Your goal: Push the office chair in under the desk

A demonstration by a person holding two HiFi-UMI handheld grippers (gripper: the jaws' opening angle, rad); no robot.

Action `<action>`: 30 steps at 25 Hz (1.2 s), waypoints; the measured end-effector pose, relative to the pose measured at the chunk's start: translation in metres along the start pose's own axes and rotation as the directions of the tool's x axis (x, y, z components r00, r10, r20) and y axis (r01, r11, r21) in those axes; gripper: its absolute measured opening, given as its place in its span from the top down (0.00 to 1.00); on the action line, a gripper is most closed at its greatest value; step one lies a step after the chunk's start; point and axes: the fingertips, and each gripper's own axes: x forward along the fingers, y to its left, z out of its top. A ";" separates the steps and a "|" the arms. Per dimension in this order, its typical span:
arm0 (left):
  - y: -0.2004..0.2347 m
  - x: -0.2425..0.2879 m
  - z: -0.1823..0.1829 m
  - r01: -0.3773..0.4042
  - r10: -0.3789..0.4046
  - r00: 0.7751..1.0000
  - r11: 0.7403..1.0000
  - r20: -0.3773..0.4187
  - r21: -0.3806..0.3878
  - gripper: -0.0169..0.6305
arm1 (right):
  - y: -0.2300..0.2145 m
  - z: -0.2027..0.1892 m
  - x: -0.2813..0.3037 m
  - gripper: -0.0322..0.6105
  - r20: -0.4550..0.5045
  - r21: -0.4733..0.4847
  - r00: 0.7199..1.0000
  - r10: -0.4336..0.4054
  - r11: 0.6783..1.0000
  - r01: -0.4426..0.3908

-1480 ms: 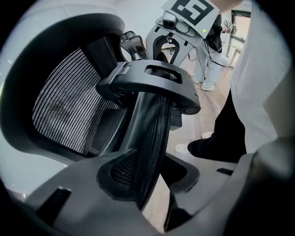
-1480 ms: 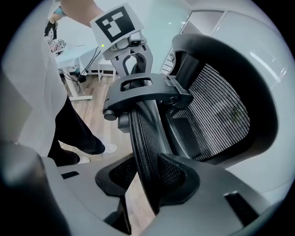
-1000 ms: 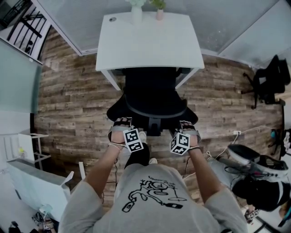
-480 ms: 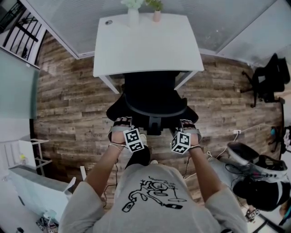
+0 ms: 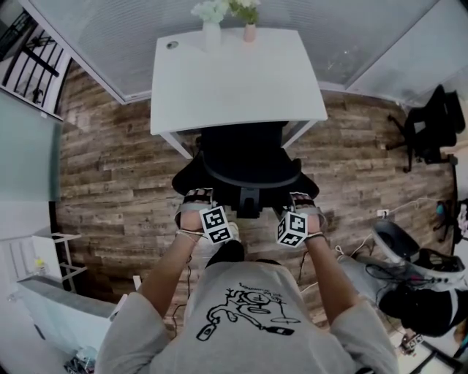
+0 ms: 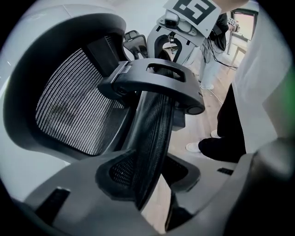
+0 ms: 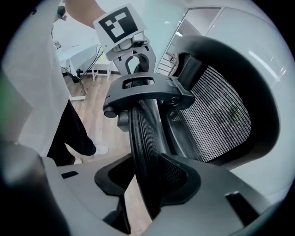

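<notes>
The black office chair (image 5: 245, 157) stands with its seat partly under the white desk (image 5: 234, 80). I stand behind it with a gripper at each end of its mesh headrest (image 6: 154, 133). The left gripper (image 5: 196, 197) has that end between its jaws; the jaws have just been opening, and floor shows between the mesh and one pad. The right gripper (image 5: 301, 199) straddles the other end of the headrest (image 7: 145, 138) the same way, the mesh leaning on one pad with a gap at the other. The backrest mesh (image 6: 73, 110) fills the side of each gripper view.
Two small vases with plants (image 5: 212, 18) stand at the desk's far edge. A second black chair (image 5: 431, 128) is at the right wall. Cables and gear (image 5: 409, 270) lie on the wood floor at my right, a white rack (image 5: 44, 248) at my left.
The chair has rolled further under the desk, with both grippers and me following it. Less of the seat shows in front of the desk edge.
</notes>
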 end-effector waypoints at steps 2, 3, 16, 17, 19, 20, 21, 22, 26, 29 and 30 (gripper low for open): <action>0.004 0.001 -0.004 -0.001 0.001 1.000 1.000 -0.002 0.002 0.74 | -0.001 0.004 0.004 0.67 0.016 0.001 1.000 0.015 1.000 -0.015; 0.006 0.002 -0.006 -0.002 0.002 1.000 1.000 -0.003 0.003 0.73 | -0.002 0.006 0.006 0.67 0.023 0.001 0.999 0.024 1.000 -0.024; 0.015 0.006 -0.009 -0.005 0.005 1.000 1.000 -0.011 0.016 0.72 | -0.006 0.010 0.013 0.65 0.045 0.005 0.998 0.053 0.999 -0.053; 0.015 0.007 -0.009 -0.003 0.003 1.000 1.000 -0.013 0.015 0.72 | -0.006 0.010 0.013 0.65 0.045 0.004 0.998 0.053 0.999 -0.053; 0.014 0.007 -0.010 0.001 -0.001 1.000 1.000 -0.015 0.012 0.72 | -0.005 0.010 0.013 0.65 0.045 0.004 0.998 0.053 0.999 -0.053; 0.013 0.007 -0.010 0.001 -0.001 1.000 1.000 -0.015 0.010 0.72 | -0.003 0.009 0.013 0.65 0.044 0.003 0.998 0.051 0.999 -0.051; 0.012 0.007 -0.010 0.000 0.000 1.000 1.000 -0.014 0.009 0.71 | -0.002 0.009 0.013 0.65 0.043 0.004 0.998 0.048 0.999 -0.048; 0.012 0.008 -0.010 -0.003 0.003 1.000 1.000 -0.013 0.009 0.71 | -0.002 0.010 0.013 0.65 0.042 0.007 0.998 0.044 0.999 -0.044; 0.007 0.007 -0.012 -0.012 0.012 1.000 1.000 -0.012 -0.003 0.68 | 0.005 0.009 0.013 0.64 0.028 0.022 0.998 0.053 0.998 -0.053; 0.006 0.006 -0.011 -0.019 0.019 1.000 1.000 -0.011 -0.007 0.68 | 0.004 0.008 0.011 0.63 0.019 0.024 0.998 0.060 0.998 -0.060; 0.006 0.005 -0.010 -0.021 0.021 1.000 1.000 -0.008 -0.013 0.68 | 0.003 0.007 0.010 0.62 0.017 0.027 0.998 0.062 0.998 -0.062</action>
